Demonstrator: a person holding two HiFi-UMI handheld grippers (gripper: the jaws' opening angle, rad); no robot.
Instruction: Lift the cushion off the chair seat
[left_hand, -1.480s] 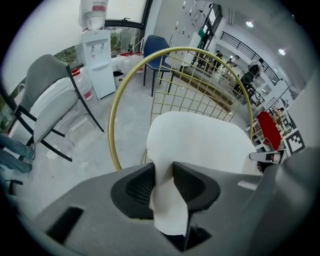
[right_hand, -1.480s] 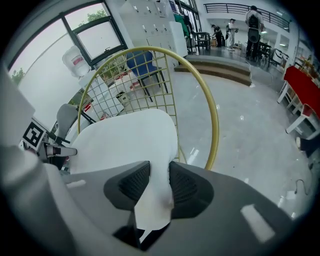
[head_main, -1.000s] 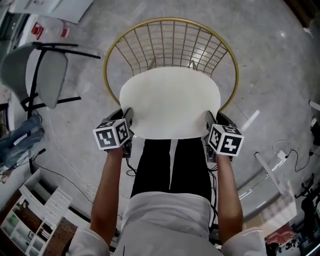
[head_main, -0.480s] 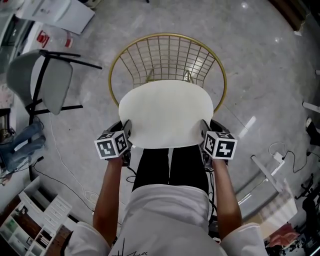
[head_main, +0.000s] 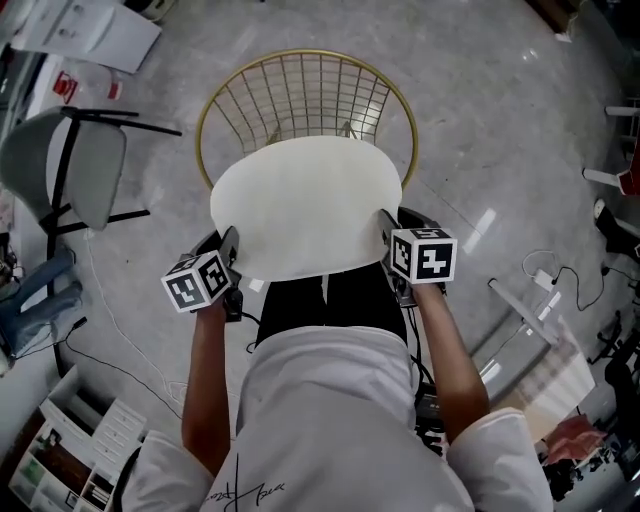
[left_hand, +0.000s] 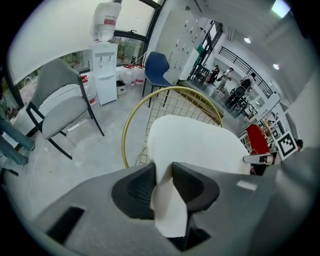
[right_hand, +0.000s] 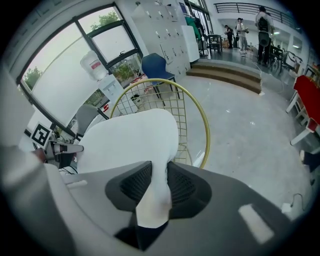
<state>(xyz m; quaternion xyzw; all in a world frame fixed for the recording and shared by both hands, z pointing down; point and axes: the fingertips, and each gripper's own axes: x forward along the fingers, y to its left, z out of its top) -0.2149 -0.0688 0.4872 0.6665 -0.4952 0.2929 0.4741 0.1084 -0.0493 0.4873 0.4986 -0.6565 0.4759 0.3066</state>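
Head view: I hold a cream-white, rounded, flat seat cushion (head_main: 305, 205) by its two side edges. It is roughly level, above the gold wire-mesh chair (head_main: 300, 90), and covers the seat, while the curved wire backrest shows beyond its far edge.

Left gripper (head_main: 228, 262): it is at the cushion's left edge. In the left gripper view, the left gripper (left_hand: 163, 170) has both dark ribbed pads pressed on the cushion (left_hand: 195, 145), whose edge is pinched thin between them. The chair's gold rim (left_hand: 125, 130) lies beyond.

Right gripper (head_main: 388, 238): it is at the cushion's right edge. In the right gripper view, the right gripper (right_hand: 155, 172) is clamped likewise on the cushion (right_hand: 130, 140). The wire grid and rim (right_hand: 205, 130) show under the cushion's far side, so it appears raised off the seat.

Surroundings: a grey shell chair with black legs (head_main: 95, 165) stands well apart on the polished grey floor (head_main: 500, 130).
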